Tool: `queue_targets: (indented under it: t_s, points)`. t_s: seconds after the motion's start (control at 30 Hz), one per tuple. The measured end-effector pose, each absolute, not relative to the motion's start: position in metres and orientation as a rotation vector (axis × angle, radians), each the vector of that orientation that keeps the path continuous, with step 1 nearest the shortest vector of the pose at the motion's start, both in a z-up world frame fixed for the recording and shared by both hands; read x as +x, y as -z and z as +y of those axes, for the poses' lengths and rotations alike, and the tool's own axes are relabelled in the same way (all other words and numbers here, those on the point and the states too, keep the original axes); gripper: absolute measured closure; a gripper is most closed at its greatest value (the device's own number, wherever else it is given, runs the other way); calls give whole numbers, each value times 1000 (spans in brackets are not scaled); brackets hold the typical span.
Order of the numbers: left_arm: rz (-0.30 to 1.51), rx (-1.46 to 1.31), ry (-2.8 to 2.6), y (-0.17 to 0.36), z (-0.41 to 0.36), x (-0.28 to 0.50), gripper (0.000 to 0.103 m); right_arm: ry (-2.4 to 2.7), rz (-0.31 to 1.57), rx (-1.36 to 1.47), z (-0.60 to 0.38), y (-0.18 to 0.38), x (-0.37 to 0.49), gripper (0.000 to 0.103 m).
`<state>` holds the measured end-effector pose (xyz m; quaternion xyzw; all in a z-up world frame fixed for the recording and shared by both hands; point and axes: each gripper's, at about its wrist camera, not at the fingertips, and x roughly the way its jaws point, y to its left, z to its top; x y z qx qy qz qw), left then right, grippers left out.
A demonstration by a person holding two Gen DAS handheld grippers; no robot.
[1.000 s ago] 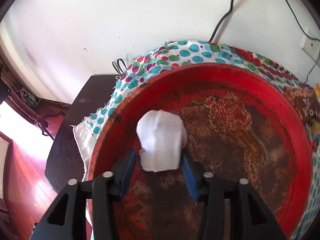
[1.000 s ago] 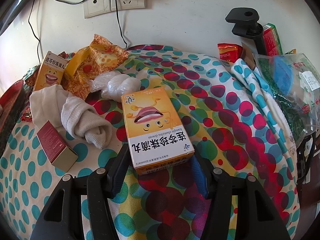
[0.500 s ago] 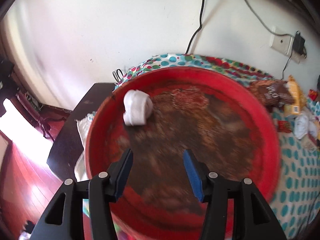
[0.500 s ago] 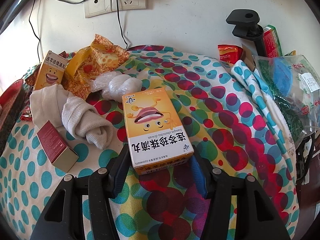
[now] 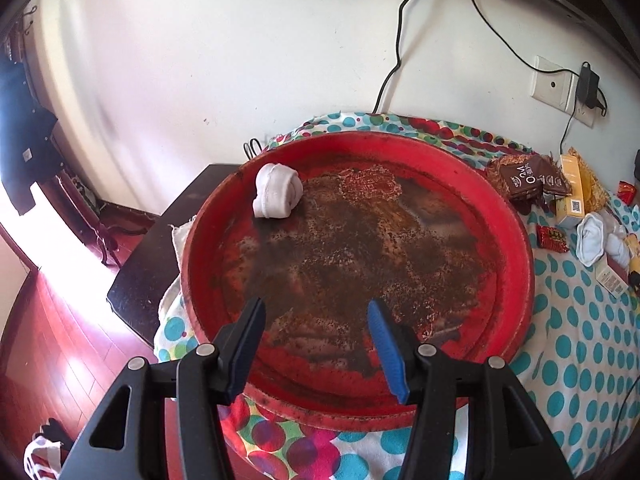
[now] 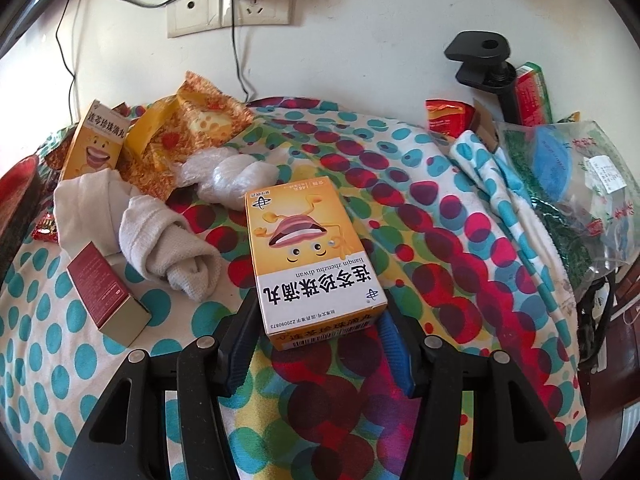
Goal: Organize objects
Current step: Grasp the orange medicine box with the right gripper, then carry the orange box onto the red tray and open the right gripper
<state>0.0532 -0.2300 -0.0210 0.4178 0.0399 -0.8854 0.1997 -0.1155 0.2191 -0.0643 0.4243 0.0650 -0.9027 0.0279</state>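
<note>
From the left wrist view, the left gripper (image 5: 316,322) hangs over the near part of a big red tray (image 5: 516,236), its jaws spread wide with nothing between them. A rolled white sock (image 5: 277,196) lies inside the tray at the far left, close against the rim, well apart from the blue fingertips (image 5: 386,344). The tray sits on a polka-dot cloth (image 5: 572,312), and its left edge seems to reach out past the cloth toward a dark side table (image 5: 160,248); if more weight lands on that side, the tray could tip or slide. Beyond the tray to the right sit a brown snack packet (image 5: 528,178) and other clutter waiting to be sorted. From the right wrist view, the right gripper (image 6: 316,336) is closed on the near end of a yellow medicine box (image 6: 308,256), gripping it by its two long sides while the far end juts forward. Held only at one end, the light cardboard could pivot or slip out during a quick swing toward the tray, and a harder squeeze might crush it. Whether the box is raised off the cloth or resting on it cannot be told. To its left lie a rolled beige towel (image 6: 168,240), a small maroon box (image 6: 108,292), a crumpled clear bag (image 6: 228,176), a second yellow box (image 6: 96,140) and an orange snack bag (image 6: 188,128); a low sweep leftward could knock the towel or the maroon box.
</note>
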Motion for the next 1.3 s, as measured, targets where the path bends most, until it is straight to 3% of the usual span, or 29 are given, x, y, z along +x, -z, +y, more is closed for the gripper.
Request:
queue_targets:
  t_s: [0.27, 0.7, 1.3]
  points:
    - [91, 1175, 2569, 16, -221, 60, 48, 2839, 189, 1290, 229, 62, -114, 50]
    - [212, 1181, 2664, 17, -229, 65, 48, 2917, 293, 1281, 208, 63, -107, 50]
    - [293, 1201, 2617, 29, -249, 65, 48, 2811, 201, 1171, 151, 13, -69, 50]
